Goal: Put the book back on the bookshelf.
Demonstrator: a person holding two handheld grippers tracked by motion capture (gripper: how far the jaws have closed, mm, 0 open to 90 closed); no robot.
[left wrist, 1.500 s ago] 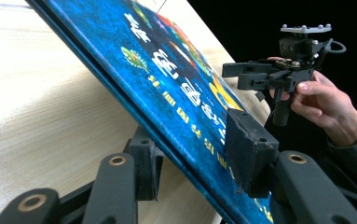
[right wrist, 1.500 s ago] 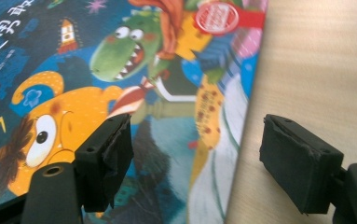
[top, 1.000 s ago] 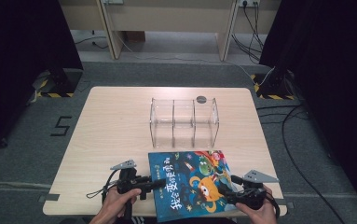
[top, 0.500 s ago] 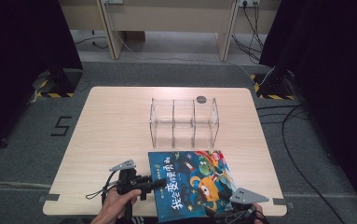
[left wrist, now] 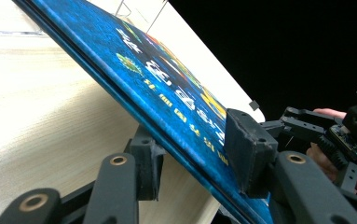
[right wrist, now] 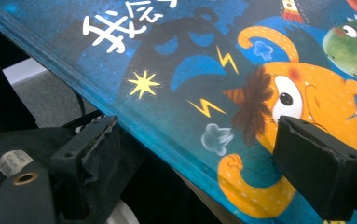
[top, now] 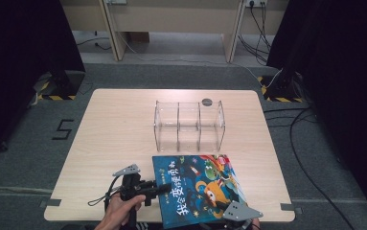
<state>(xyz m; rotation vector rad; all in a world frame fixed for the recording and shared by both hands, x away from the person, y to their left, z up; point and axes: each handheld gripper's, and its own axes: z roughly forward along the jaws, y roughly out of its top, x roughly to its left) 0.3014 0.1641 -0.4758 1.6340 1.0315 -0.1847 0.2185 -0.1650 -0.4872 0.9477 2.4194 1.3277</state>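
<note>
- Book (top: pixel 200 188): deep blue cover, white lettering, orange one-eyed monster, green toothy creature, yellow stars and bolts.
- Counter (top: pixel 123 134): pale wood grain.
- Organizer (top: pixel 189 125): clear.

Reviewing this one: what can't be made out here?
- Right claw, high view: its jaws are cut off by the bottom edge and hidden under its grey plate; the right gripper view leaves its grip on the book unsettled.
- Book's underside: hidden by its cover.
- Dark disc behind the clear rack: too small to identify.
</note>
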